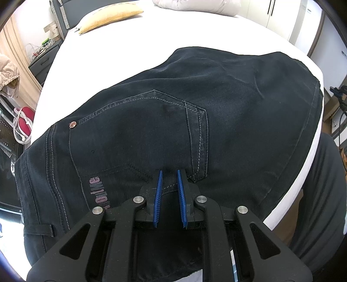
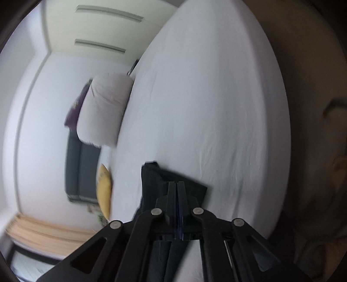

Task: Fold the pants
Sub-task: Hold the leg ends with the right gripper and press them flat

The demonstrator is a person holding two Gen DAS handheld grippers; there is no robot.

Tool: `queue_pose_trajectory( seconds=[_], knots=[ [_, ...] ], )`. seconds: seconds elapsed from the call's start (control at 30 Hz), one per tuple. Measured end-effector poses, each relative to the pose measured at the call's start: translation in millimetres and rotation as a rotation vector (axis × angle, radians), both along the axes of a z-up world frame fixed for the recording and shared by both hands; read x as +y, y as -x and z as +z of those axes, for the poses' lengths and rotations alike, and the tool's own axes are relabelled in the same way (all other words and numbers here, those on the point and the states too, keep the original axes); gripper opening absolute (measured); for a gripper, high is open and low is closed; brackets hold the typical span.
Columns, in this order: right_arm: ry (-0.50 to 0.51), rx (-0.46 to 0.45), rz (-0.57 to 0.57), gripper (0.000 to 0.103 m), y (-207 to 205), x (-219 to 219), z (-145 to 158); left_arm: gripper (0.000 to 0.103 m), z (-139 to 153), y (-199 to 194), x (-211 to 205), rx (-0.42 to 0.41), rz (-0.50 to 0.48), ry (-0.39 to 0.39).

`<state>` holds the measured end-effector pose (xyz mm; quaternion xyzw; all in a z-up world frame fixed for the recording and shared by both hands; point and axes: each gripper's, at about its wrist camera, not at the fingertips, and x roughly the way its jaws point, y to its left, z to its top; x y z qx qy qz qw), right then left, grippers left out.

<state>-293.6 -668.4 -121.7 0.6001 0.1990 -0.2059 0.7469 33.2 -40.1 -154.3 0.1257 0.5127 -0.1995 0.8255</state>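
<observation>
White bed (image 1: 130,43) carries dark pants (image 1: 195,119), filling centre of left view. Left gripper (image 1: 169,173) jaws narrowly apart, tips on pants fabric; grip unclear. Right gripper (image 2: 177,184), lower centre, jaws together on pants edge.

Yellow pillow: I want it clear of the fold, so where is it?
In the left wrist view the yellow pillow lies top left on the white bed, beyond the pants.
</observation>
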Motion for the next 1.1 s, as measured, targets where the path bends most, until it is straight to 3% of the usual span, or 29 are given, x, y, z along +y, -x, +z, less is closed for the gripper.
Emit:
queue_pose_trajectory(
  seconds=[0.07, 0.13, 0.2, 0.4, 0.6, 0.63, 0.67, 0.7, 0.87, 1.1],
  knots=[
    [0.057, 0.062, -0.019, 0.007, -3.0, 4.9, 12.6, 0.013, -0.3, -0.6, 0.3, 0.002, 0.002, 0.003],
    [0.044, 0.018, 0.020, 0.016, -10.2, 4.2, 9.6, 0.013, -0.2, -0.4, 0.3, 0.000, -0.002, -0.001],
    [0.018, 0.020, 0.056, 0.033, -23.0, 6.3, 4.3, 0.014, -0.2, -0.7, -0.2, 0.003, -0.001, 0.001],
    [-0.093, 0.040, 0.070, 0.038, -49.3, 7.2, -27.4, 0.013, -0.4, -0.9, 0.4, 0.000, 0.000, 0.002],
    [-0.132, -0.007, 0.091, 0.035, -53.9, 4.7, -48.1, 0.013, -0.6, -0.5, 0.0, 0.003, 0.001, 0.007],
    [-0.137, -0.018, 0.099, 0.030, -57.7, 3.8, -51.2, 0.014, -0.6, -0.5, -0.1, 0.004, 0.001, 0.007],
    [-0.146, -0.025, 0.099, 0.012, -62.8, 1.4, -54.3, 0.014, -0.5, -0.7, 0.0, 0.004, 0.001, 0.007],
    [-0.144, -0.029, 0.104, 0.009, -65.7, -0.1, -56.4, 0.014, -0.3, -1.0, -0.1, 0.006, 0.002, 0.009],
    [-0.051, 0.009, 0.069, 0.007, -54.1, 6.3, -45.2, 0.014, 1.7, -2.5, 3.1, 0.009, 0.005, 0.021],
    [-0.034, 0.045, -0.029, 0.007, -29.2, 17.0, -48.2, 0.014, 6.0, -4.2, 8.5, 0.016, -0.001, 0.035]
  ],
)
